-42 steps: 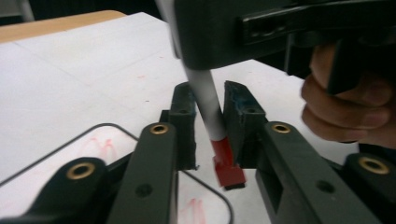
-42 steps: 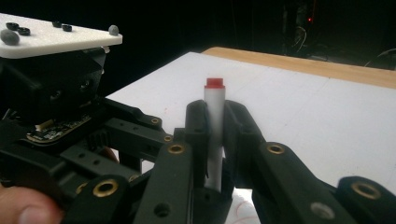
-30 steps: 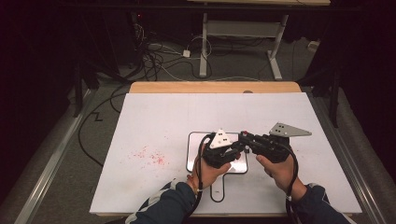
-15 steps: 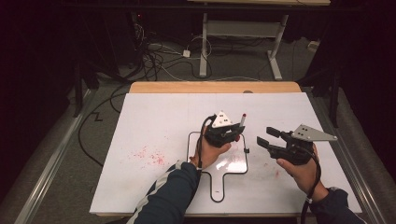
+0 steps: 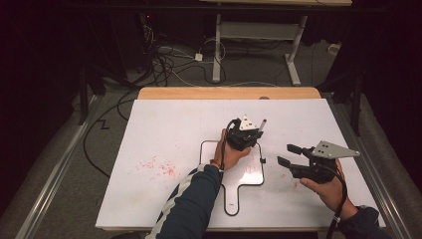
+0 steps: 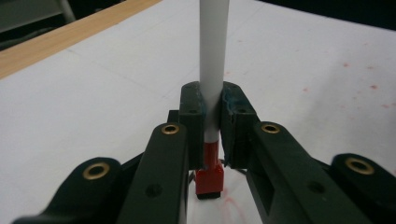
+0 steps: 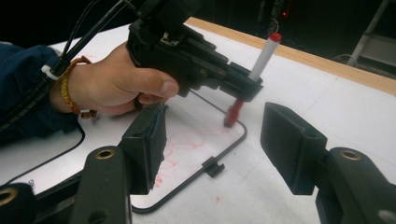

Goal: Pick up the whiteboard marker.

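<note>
White desk (image 5: 164, 134), wood-edged, in a dark cabled room: left tongs (image 6: 211, 112) pinch a red marker (image 6: 214, 70); right tongs (image 7: 212, 135), just opening, spread empty.

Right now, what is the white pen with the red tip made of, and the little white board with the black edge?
The white marker with the red tip looks like smooth plastic: its barrel is even and slightly shiny. The small white board with the black rim seems a glossy wipe-off surface, since light glints on it and red scribbles smear; its rim is probably plastic or rubber.
</note>
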